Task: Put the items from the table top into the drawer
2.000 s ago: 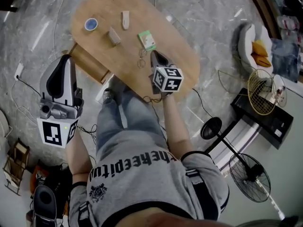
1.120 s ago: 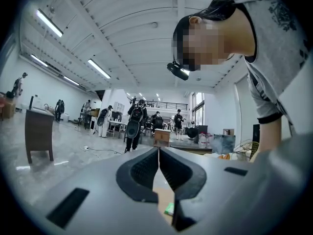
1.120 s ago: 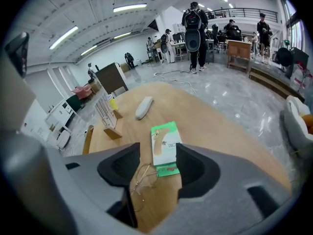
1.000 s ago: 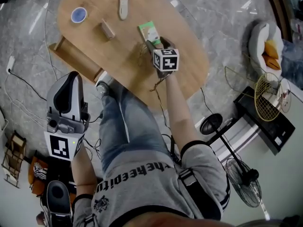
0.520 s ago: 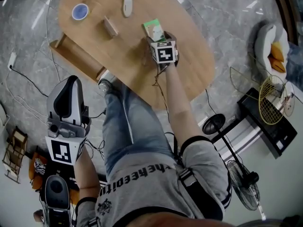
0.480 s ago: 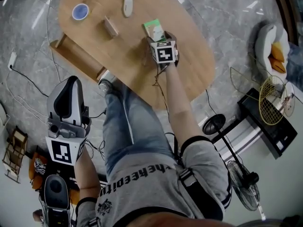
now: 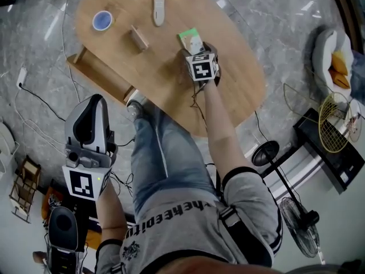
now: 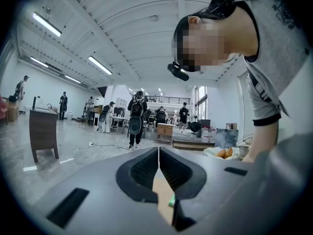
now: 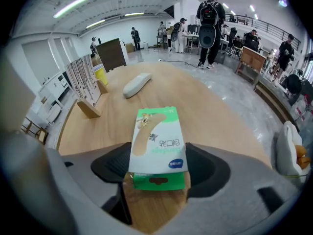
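Observation:
A green and white plaster box (image 9: 157,143) lies flat on the oval wooden table (image 7: 239,90). My right gripper (image 9: 157,169) points steeply down over it and is open. Its jaws have just been opening, and the box's near end sits between the pads without being squeezed. In the head view the marker cube (image 7: 202,68) hides most of the box (image 7: 191,39). Farther back lie a wooden block (image 7: 137,38), a blue tape roll (image 7: 102,20) and a white oblong item (image 7: 159,10). The drawer (image 7: 100,73) stands pulled out at the table's left. My left gripper (image 8: 158,153) is shut and empty, held level off the table.
Cables trail across the marble floor (image 7: 34,96) on the left. Two standing fans (image 7: 299,236) and a black stand (image 7: 336,153) are at the right, with a white chair (image 7: 333,50) beyond. A thin cord (image 7: 197,99) lies on the table behind my right gripper.
My right gripper has gone forward across the table and come down over the plaster box, which now lies between its jaws. The left gripper has stayed where it was.

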Tool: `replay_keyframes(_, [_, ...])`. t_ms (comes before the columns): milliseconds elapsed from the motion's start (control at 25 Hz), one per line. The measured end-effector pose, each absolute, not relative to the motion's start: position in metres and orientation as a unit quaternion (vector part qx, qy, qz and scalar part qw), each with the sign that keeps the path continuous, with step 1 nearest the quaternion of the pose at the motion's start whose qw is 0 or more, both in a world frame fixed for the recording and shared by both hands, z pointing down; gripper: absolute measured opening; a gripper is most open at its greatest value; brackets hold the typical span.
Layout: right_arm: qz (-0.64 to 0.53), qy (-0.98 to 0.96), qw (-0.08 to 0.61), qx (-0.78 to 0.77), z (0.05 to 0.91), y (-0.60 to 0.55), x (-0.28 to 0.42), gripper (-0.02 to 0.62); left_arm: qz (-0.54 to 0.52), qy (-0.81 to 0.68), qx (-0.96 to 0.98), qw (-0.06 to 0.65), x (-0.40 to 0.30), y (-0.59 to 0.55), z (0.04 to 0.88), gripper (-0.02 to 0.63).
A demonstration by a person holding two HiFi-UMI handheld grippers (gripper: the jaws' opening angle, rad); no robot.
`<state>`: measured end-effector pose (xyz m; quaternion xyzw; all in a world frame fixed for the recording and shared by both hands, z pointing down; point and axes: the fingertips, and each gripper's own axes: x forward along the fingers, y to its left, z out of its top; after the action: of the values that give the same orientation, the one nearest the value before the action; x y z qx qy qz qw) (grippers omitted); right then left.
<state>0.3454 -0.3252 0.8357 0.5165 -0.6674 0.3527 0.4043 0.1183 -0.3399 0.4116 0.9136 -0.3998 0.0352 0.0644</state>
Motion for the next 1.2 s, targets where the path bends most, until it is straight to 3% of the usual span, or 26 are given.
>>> replay_keyframes(440, [0.343,-0.683,0.268,0.587,0.76,-0.33,0.355,0.347,0.035,-0.398,0.915,0.063,0.097,-0.323,0.401,0.012])
replay_keyframes(760, [0.343,-0.645,0.206,0.651,0.73,-0.315,0.366,0.35,0.026,-0.4,0.915,0.053,0.074,-0.308,0.384,0.012])
replay_keyframes(1200, [0.331,-0.665,0.183,0.643,0.694,-0.285,0.319,0.347,0.005,-0.407,0.912,0.04,0.026,-0.285,0.367,0.012])
